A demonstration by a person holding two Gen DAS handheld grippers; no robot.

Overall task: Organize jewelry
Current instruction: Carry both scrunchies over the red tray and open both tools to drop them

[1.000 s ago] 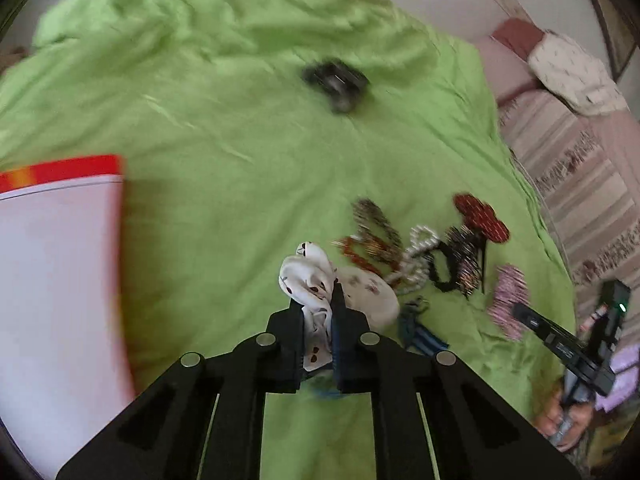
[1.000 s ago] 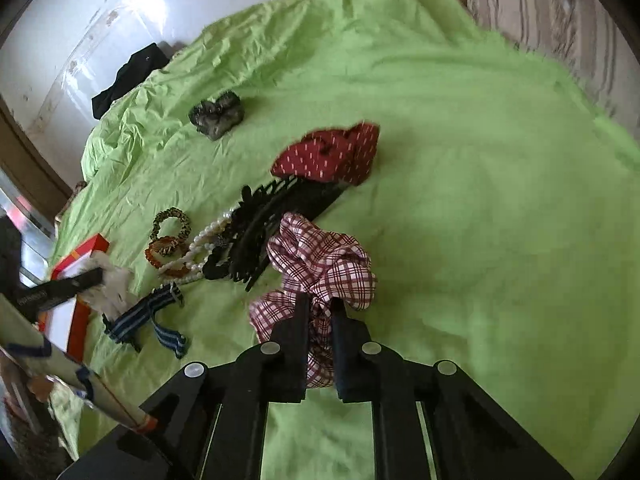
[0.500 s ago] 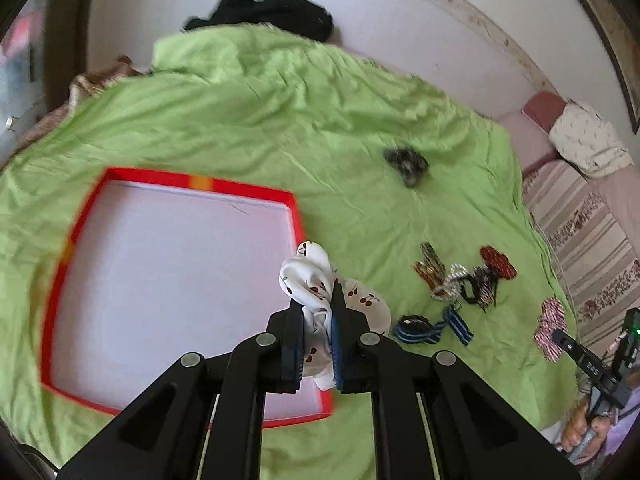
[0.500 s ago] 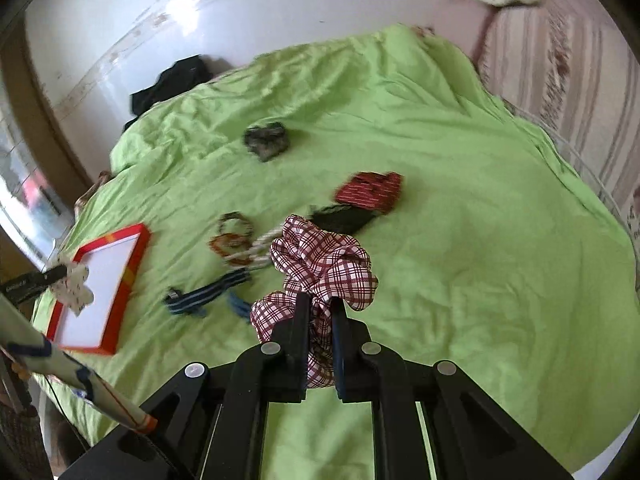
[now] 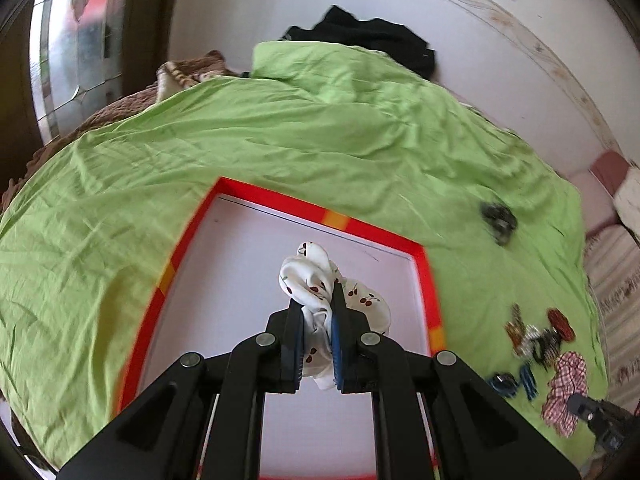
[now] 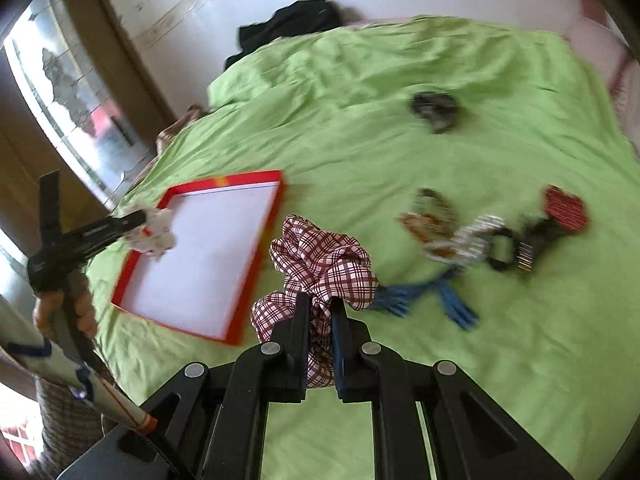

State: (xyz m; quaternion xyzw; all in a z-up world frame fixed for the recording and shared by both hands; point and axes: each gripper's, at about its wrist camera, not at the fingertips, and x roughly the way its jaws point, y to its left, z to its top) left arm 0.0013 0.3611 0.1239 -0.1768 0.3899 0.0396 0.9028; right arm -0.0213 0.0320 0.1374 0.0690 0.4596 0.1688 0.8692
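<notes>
Left gripper [image 5: 316, 312] clamped on the white cherry-print scrunchie [image 5: 320, 284], held over the white floor of the red-rimmed tray [image 5: 428, 280]; whether the fabric touches the tray, can't tell. Tray's near edge is cut off by the gripper body. Tray sits on the green bedsheet [image 5: 200, 140]. Right gripper [image 6: 320, 312] clamped on the red plaid scrunchie [image 6: 320, 256], above the sheet just right of the tray; its lower part is hidden between the fingers. Further right: blue striped band [image 6: 428, 296], then a blurred tangle of bracelets and beads [image 6: 460, 232], individual pieces hard to separate. Red dotted piece [image 6: 564, 208] at the far end. Dark scrunchie [image 6: 434, 108] lies apart, motion-smeared.
</notes>
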